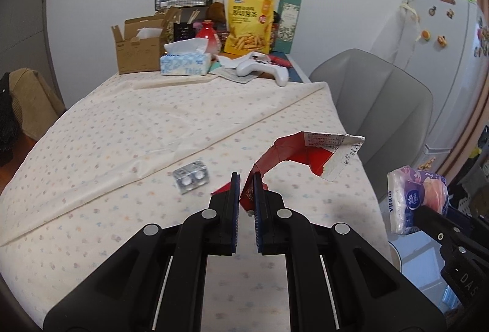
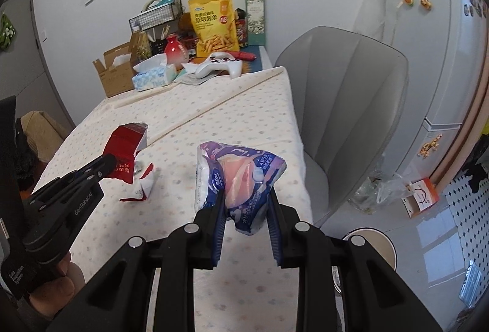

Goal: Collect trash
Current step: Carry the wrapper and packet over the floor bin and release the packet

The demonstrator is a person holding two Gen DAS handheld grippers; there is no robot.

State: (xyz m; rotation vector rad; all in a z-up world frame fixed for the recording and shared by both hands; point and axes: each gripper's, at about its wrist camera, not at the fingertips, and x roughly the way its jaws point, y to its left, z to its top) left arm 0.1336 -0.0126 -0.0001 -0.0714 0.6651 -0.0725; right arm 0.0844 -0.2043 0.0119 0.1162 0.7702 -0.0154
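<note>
My left gripper [image 1: 246, 179] is shut on a torn red and white paper carton [image 1: 308, 153] and holds it above the table; the carton also shows in the right wrist view [image 2: 123, 148]. My right gripper [image 2: 246, 196] is shut on a purple and pink tissue pack wrapper [image 2: 241, 176], held over the table's right edge; the wrapper shows at the right of the left wrist view [image 1: 415, 197]. A silver pill blister [image 1: 192, 176] lies on the dotted tablecloth [image 1: 122, 133] just left of my left gripper. A round white bin [image 2: 379, 243] stands on the floor below the right gripper.
The far end of the table holds a tissue box [image 1: 185, 61], a cardboard box [image 1: 137, 51], a white game controller [image 1: 262, 66], a yellow snack bag [image 1: 249, 22] and a red vase [image 1: 209, 40]. A grey chair [image 2: 345, 106] stands right of the table, a white fridge [image 2: 434, 26] behind it.
</note>
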